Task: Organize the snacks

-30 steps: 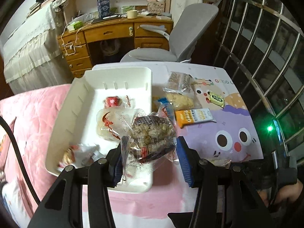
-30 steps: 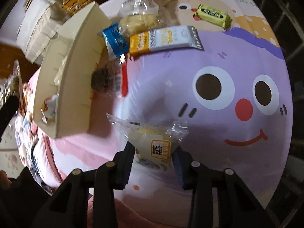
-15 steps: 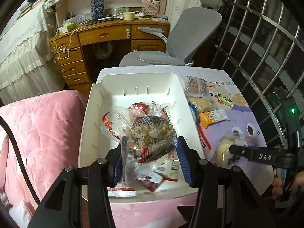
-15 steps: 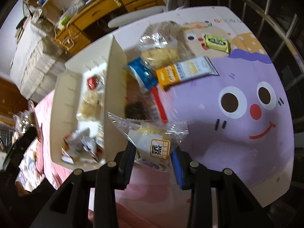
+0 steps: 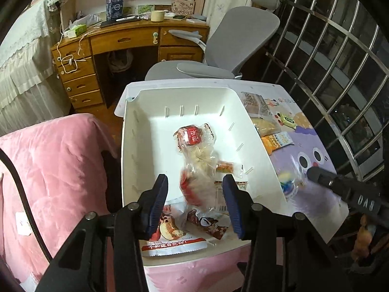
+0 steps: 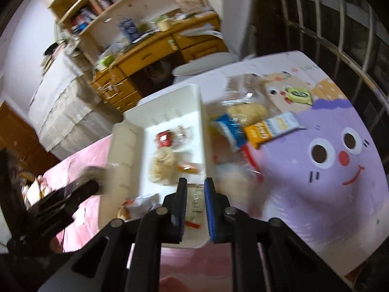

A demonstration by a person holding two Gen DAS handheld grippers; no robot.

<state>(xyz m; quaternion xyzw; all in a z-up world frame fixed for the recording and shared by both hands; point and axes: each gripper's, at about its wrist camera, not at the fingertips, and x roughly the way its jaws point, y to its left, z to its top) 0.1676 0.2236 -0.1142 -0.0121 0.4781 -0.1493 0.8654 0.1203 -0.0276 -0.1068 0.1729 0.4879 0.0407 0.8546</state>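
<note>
Left claw [image 5: 195, 203] hangs open and empty over the bin [image 5: 136, 146]; its nut snack, gripped a second ago, now falls blurred between the pads. Right claw [image 6: 195, 196] has just been closing, nearly shut on nothing; its bun [image 5: 288, 182] has dropped beside the bin.

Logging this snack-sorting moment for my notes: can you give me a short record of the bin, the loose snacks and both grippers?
bin: white bin, several wrapped snacks inside
still outside: orange packet and green packet, on the cartoon-print tabletop
left gripper: jaws apart, blurred snack between them, pads clear of it
right gripper: jaws have just been closing, narrow gap, nothing between them
</note>
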